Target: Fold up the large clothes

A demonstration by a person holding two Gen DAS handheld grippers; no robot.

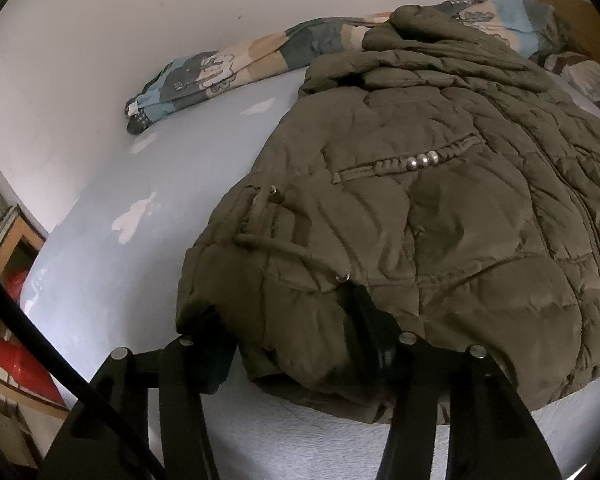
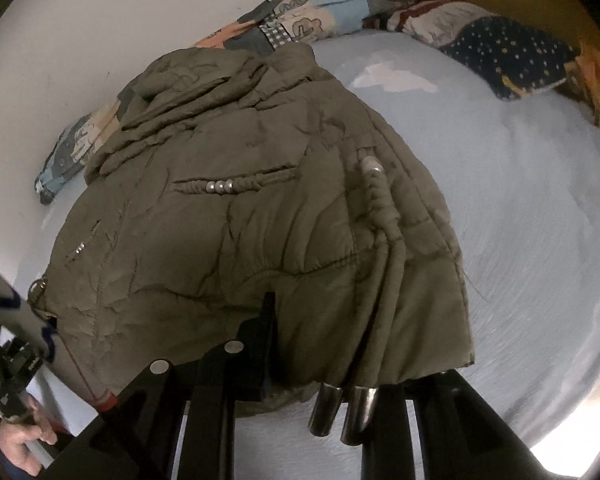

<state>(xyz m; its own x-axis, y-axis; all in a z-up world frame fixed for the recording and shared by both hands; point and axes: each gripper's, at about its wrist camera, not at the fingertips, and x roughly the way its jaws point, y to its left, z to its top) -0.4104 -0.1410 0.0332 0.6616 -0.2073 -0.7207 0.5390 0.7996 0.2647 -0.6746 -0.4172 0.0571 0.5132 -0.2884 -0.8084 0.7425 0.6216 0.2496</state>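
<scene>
The jacket, an olive quilted one, lies spread on the bed, its collar end toward the wall and its hem at the near edge. Small metal studs mark its pocket slits, and two drawcords with metal tips hang off the hem on the right side.

The left claw stands partly open at the hem's left corner. A bulge of hem fabric sits between its two black fingers; whether the pads press on it cannot be told.

The right claw is nearly closed, gripping the hem near the jacket's right corner. Fabric bunches between its fingers, one finger lying on top of the cloth, and the two cord tips dangle just beside it.

Behind the jacket, a patchwork quilt is bunched along the wall. A dark starred pillow rests at the far right of the bed. In the right wrist view, a hand shows at the lower left, holding the other claw's handle.
</scene>
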